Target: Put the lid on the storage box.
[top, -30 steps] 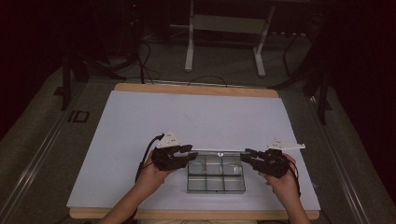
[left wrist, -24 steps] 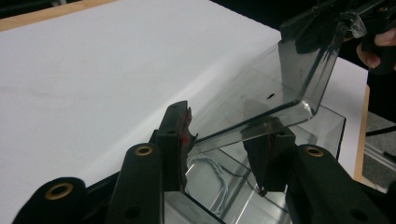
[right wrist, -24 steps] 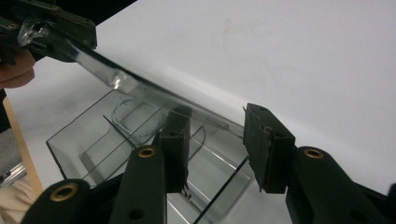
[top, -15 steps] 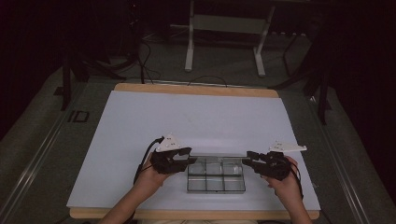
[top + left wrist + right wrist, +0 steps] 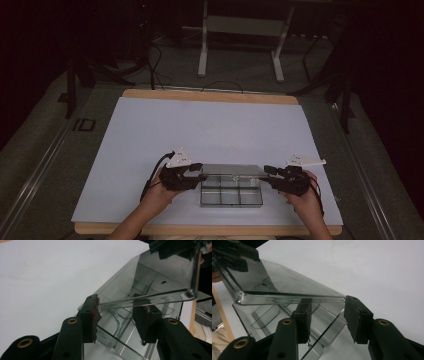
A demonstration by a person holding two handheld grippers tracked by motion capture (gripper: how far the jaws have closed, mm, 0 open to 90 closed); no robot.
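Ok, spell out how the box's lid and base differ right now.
The lid is raised at a slant, while the base lies flat on the table. The lid is one plain sheet; the base is split into compartments. Both are clear, smoky plastic, and they meet along the back edge.

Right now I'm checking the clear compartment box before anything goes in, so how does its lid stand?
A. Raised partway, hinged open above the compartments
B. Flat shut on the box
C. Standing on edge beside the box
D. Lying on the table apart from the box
A: the clear lid slopes up above the compartment box, with the left tongs and right tongs at its ends.
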